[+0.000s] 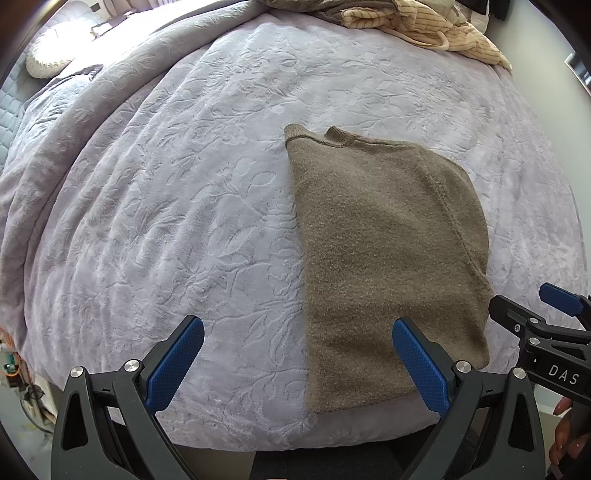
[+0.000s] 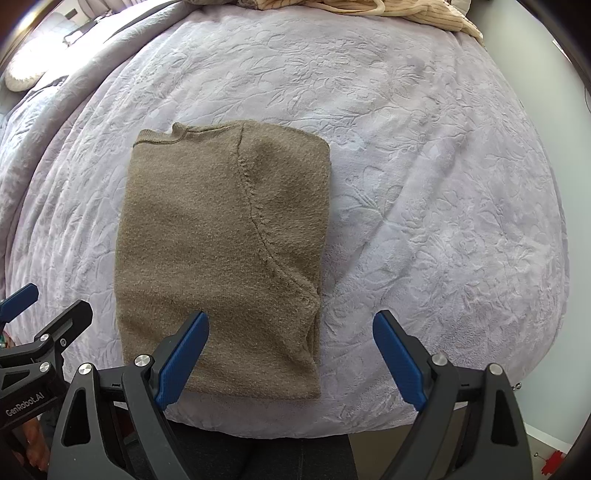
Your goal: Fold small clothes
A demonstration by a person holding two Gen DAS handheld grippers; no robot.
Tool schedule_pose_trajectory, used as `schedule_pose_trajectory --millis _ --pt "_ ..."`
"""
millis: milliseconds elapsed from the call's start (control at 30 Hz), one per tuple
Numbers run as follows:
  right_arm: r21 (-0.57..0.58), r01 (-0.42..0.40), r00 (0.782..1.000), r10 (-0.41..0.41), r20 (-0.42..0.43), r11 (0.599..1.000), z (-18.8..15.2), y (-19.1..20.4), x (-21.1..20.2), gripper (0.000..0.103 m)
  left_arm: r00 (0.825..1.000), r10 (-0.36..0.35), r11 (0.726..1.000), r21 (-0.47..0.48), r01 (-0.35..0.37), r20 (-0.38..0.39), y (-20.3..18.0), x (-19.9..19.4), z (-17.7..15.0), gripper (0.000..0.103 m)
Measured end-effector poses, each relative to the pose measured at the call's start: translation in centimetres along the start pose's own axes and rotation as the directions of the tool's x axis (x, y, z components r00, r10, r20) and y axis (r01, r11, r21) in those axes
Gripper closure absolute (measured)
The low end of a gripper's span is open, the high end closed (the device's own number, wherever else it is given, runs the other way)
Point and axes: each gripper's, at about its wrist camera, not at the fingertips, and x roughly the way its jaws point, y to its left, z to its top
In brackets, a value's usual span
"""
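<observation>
Folded sweater on the bed, a gripper at each near corner

The olive-brown knitted sweater point(image 2: 221, 251) lies on the lilac embossed bedspread point(image 2: 424, 184) near its front edge; the cream striped garment point(image 1: 424, 26) lies far behind; left gripper point(image 1: 297, 363) and right gripper point(image 2: 291, 360) flank the hem.

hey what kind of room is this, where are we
Most likely a bedroom: a bed covered by a lavender embossed blanket, a pillow at its far end, and a folded brown sweater lying on it.
</observation>
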Motion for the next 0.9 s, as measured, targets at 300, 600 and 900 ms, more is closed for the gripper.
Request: schedule_pose_trajectory --millis 300,600,900 --pt "-0.004 0.002 1.000 -0.002 0.000 1.000 0.09 0.06 0.02 0.011 1.000 0.001 1.000 -0.011 -0.001 -0.004 -0.12 -0.02 0.13 0.001" --pt "-0.009 0.002 1.000 -0.002 0.000 1.000 0.18 0.12 0.09 0.011 1.000 0.008 1.000 -0.009 -0.008 -0.010 -0.09 0.10 0.08 0.001" --pt "-0.008 0.001 1.000 -0.001 -0.001 1.000 0.10 0.19 0.08 0.011 1.000 0.012 1.000 -0.019 -0.012 -0.011 -0.02 0.06 0.11 0.001"
